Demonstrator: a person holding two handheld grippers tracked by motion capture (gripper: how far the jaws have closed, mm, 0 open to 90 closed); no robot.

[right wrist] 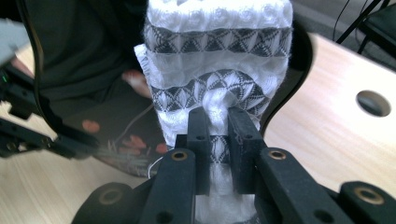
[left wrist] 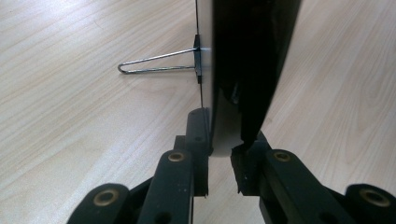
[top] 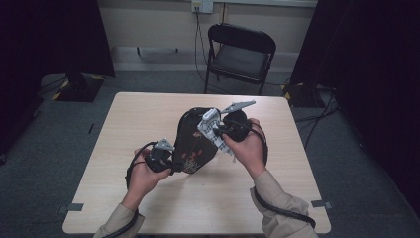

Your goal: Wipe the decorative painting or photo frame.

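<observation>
A glossy black oval panel (top: 190,139) with red flowers painted on it stands tilted on the table. My left gripper (top: 171,166) is shut on its lower edge; in the left gripper view the jaws (left wrist: 224,154) clamp the thin edge of the panel (left wrist: 252,56), and a wire stand leg (left wrist: 154,63) sticks out from its back. My right gripper (top: 218,131) is shut on a white cloth (top: 214,135) with black triangle bands, pressed against the panel's upper right. The cloth (right wrist: 219,56) bunches between the right gripper's jaws (right wrist: 219,126), with the panel (right wrist: 112,121) behind it.
The light wooden table (top: 148,114) has bare room to the left and front. A black folding chair (top: 240,52) stands beyond its far edge. Cables lie on the grey floor at right. A round hole (right wrist: 373,102) is in the tabletop.
</observation>
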